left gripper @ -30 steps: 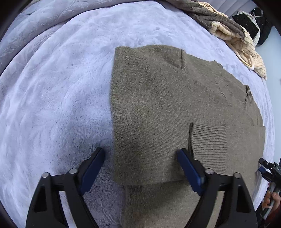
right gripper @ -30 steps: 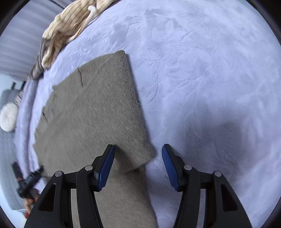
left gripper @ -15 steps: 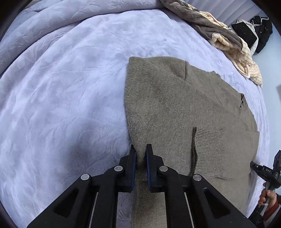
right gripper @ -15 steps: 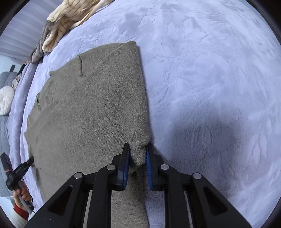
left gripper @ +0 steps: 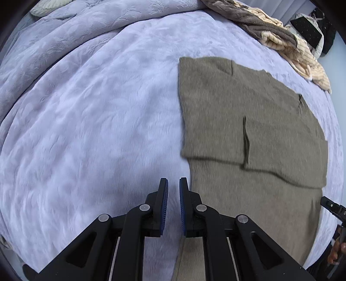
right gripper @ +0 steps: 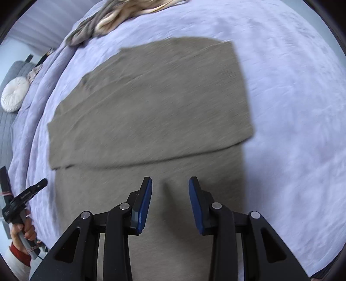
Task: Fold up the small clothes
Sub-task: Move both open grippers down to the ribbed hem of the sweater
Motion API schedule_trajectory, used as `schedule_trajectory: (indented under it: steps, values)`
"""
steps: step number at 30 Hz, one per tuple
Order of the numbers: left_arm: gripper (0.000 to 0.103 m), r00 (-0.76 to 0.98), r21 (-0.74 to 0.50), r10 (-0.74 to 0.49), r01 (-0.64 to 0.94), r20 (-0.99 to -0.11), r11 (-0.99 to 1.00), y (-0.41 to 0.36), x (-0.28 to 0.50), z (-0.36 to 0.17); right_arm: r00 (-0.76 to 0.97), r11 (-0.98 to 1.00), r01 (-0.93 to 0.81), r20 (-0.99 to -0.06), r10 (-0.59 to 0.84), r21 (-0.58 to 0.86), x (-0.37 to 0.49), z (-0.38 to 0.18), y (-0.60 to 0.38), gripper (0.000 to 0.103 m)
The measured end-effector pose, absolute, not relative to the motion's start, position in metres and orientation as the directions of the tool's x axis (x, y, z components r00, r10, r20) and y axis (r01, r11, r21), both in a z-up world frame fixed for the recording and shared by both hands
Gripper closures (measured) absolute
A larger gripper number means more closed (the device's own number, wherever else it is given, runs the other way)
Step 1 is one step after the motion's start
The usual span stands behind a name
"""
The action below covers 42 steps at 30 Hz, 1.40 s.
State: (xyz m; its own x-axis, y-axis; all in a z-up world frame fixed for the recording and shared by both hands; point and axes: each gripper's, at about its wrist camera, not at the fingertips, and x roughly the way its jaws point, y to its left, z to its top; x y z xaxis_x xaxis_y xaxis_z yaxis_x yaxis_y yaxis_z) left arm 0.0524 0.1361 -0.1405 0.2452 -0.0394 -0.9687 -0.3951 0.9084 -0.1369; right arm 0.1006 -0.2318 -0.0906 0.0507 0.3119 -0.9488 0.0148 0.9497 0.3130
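An olive-brown knit sweater lies flat on the lilac bedspread, its upper part folded down over the lower part, a ribbed cuff on top. It also shows in the right wrist view. My left gripper is nearly shut and empty, over the bedspread just left of the sweater's left edge. My right gripper is open and empty, above the sweater's lower part, below the folded edge. The right wrist view is blurred by motion.
A heap of brown and cream clothes lies at the bed's far edge, also in the right wrist view. A bunched quilt lies at far left. A round white cushion sits on a grey sofa.
Both grippers closed on the folded layer's near corners half a second ago. Now both have let go and pulled back; the right jaws have opened wide and the fold lies flat.
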Motion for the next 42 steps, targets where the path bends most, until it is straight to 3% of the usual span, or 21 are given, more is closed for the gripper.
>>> schedule_trajectory:
  steps: [4, 5, 6, 7, 19, 42]
  values:
    - [0.089, 0.219, -0.112, -0.028, -0.383, -0.975, 0.917, 0.125, 0.035, -0.139, 0.001, 0.941, -0.041, -0.942, 0.337, 0.336, 0.079, -0.089, -0.192, 0.064]
    - [0.057, 0.213, -0.113, -0.031, -0.382, -0.977, 0.917, 0.124, 0.031, -0.139, -0.008, 0.94, -0.051, -0.941, 0.339, 0.339, 0.072, -0.088, -0.187, 0.064]
    - [0.006, 0.206, -0.102, -0.021, -0.39, -0.978, 0.915, 0.122, 0.026, -0.139, -0.018, 0.938, -0.062, -0.94, 0.341, 0.342, 0.067, -0.087, -0.182, 0.064]
    - [0.001, 0.209, -0.082, 0.003, -0.401, -0.978, 0.912, 0.122, 0.021, -0.136, -0.029, 0.936, -0.073, -0.939, 0.342, 0.343, 0.062, -0.086, -0.176, 0.063]
    - [0.001, 0.186, -0.059, 0.012, -0.373, -0.982, 0.926, 0.104, -0.016, -0.12, -0.063, 0.934, -0.088, -0.937, 0.343, 0.347, 0.025, -0.073, -0.159, 0.047]
    - [0.001, 0.131, -0.141, -0.114, -0.222, -0.985, 0.965, 0.075, -0.074, -0.115, -0.099, 0.944, -0.049, -0.942, 0.322, 0.328, -0.049, -0.063, -0.142, 0.045]
